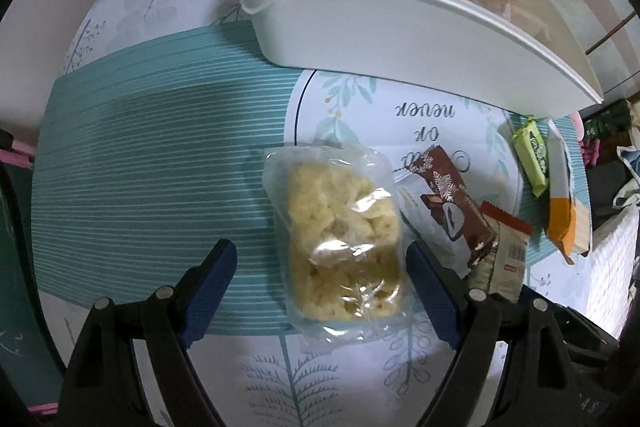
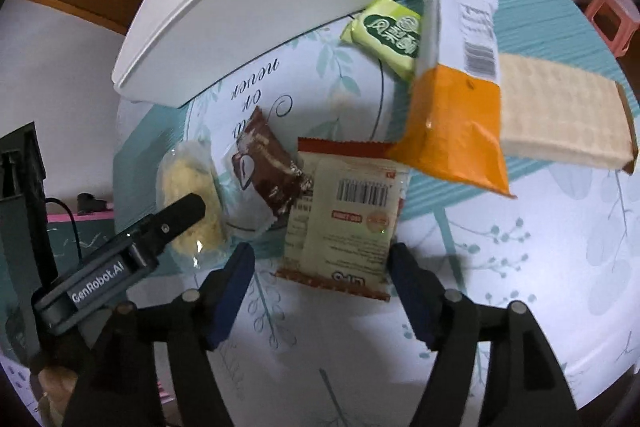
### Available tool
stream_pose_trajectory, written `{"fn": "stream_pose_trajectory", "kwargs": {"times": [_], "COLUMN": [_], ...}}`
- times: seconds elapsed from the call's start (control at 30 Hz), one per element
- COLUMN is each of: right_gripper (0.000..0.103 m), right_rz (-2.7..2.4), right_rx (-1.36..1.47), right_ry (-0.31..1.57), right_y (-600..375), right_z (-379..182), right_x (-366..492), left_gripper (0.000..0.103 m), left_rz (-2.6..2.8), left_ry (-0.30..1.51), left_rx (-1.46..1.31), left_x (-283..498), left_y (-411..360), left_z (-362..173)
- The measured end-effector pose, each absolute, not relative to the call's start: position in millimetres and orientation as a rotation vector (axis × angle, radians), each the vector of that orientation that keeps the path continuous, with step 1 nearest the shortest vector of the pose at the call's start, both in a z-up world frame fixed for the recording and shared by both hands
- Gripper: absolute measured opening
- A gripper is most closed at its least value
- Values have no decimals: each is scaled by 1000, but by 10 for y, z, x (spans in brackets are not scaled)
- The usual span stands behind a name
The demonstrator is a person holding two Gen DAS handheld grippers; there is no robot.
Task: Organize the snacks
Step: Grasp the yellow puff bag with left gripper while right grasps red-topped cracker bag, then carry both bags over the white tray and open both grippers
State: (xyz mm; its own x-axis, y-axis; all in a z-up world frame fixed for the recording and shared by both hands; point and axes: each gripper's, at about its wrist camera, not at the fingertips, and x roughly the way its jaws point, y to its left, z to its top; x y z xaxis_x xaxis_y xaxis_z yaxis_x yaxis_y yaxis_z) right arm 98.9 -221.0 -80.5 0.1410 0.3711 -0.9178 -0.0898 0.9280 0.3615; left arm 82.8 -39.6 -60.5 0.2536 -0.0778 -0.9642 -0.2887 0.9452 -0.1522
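Your left tool point(image 1: 320, 267) is spread wide astride the clear-wrapped rice cake point(image 1: 340, 243); your right tool point(image 2: 320, 283) is spread around the red-and-cream packet point(image 2: 344, 215). Both snacks lie on the bench point(image 1: 140, 167), probably bound for the white bin point(image 1: 400, 27).

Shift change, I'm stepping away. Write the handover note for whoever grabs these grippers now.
Left gripper: open, jaws either side of the clear bag of yellow puffed snack, not gripped.
Right gripper: open, straddling the red-edged cream packet, not gripped.
On the table: brown chocolate packet, green packet, orange-and-white packet, wafer block.
Done: the white bin already holds several snacks.
Left: move these six into the bin.
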Motion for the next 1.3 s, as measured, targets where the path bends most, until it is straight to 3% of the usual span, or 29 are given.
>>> {"fn": "stream_pose_trajectory", "kwargs": {"times": [0.43, 0.57, 0.67, 0.73, 1.03, 1.3], "right_gripper": [73, 61, 56, 49, 49, 49], "right_rz": [230, 249, 279, 309, 504, 560], "right_rx": [-241, -245, -226, -212, -18, 42], "right_ry": [1254, 1226, 1229, 1233, 1232, 1151], "right_y": [-1676, -1706, -1686, -1771, -2149, -2362], "right_z": [-843, -816, -805, -763, -486, -14], "right_x": [785, 777, 773, 778, 651, 643], "left_gripper": [86, 83, 56, 56, 55, 55], "left_rz": [146, 147, 167, 171, 189, 140], "left_ry": [1352, 1337, 1321, 1324, 1310, 1217], "left_rx": [-343, -322, -270, -282, -322, -330], "left_x": [888, 865, 837, 821, 549, 365], "left_y": [-334, -377, -441, -447, -460, -627], "left_z": [-730, -723, -670, -659, -538, -47]}}
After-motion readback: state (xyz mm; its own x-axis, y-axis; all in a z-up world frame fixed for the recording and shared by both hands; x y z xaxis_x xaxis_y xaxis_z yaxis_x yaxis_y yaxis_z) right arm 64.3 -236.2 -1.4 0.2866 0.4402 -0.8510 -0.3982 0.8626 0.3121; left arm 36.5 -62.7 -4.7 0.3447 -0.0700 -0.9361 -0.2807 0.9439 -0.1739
